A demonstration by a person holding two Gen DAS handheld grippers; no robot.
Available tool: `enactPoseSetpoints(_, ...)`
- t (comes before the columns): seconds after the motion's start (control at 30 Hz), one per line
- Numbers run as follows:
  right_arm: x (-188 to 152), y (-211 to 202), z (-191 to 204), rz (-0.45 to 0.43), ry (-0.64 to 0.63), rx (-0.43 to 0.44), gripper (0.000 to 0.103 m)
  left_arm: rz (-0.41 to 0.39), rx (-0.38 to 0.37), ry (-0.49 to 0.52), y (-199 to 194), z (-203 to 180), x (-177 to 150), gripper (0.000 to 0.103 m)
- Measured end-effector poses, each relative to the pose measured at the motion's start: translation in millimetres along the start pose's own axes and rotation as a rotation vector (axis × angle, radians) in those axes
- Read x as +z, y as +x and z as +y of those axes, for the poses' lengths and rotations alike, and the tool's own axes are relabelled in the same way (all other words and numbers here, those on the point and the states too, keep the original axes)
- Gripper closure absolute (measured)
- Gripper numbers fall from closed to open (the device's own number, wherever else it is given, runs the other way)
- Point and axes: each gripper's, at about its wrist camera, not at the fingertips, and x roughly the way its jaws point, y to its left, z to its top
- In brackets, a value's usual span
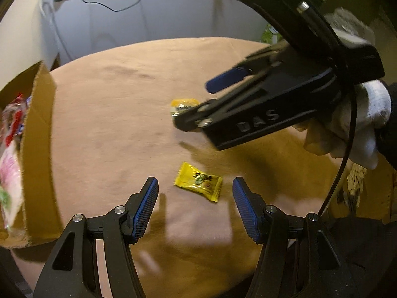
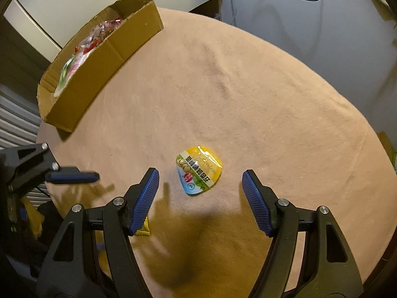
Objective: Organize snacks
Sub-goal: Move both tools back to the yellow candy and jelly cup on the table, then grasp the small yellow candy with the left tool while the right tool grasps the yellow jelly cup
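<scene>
A small yellow candy wrapper [image 1: 198, 182] lies flat on the tan tablecloth [image 1: 111, 114], just ahead of my left gripper [image 1: 195, 183], which is open above it with nothing between its fingers. Further back lies a round yellow snack pack [image 1: 182, 105], partly hidden by the right gripper's body. In the right wrist view that yellow snack pack [image 2: 198, 170] with green and blue print lies just ahead of my right gripper [image 2: 201, 175], open and empty over it. A corner of the yellow wrapper [image 2: 144, 231] peeks out behind the right gripper's left finger.
A shallow cardboard box [image 2: 99, 62] with several snack bags stands at the round table's left edge; it also shows at the left as the box [image 1: 37, 134]. A gloved hand [image 1: 357, 124] holds the right gripper. Cables hang on the wall behind.
</scene>
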Motion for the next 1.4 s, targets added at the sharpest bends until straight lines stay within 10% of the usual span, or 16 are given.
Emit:
enactPoseSetpoints(0.37,6.3,20.3,3.7,0.024,-0.017,-0.022,0.040,0.015,0.070,0.109,30.5,-17.6,5.7,0.043)
enactPoseSetpoints(0.57,5.9,24.1,6.7,0.027,-0.050,-0.065,0.060,-0.003,0.116,0.136,43.6,-25.1,5.2,0.065)
enactPoseSetpoints(0.83,-0.7,18.1,-3.3,0.012,-0.017,-0.059,0.063,-0.027,0.098,0.047,39.3,-7.2,9.3,0.091)
enactPoseSetpoints(1.4,-3.6,15.5,-16.0,-0.008,0.030,-0.035,0.065,-0.048,-0.025,-0.111,28.4,53.9,0.4,0.095)
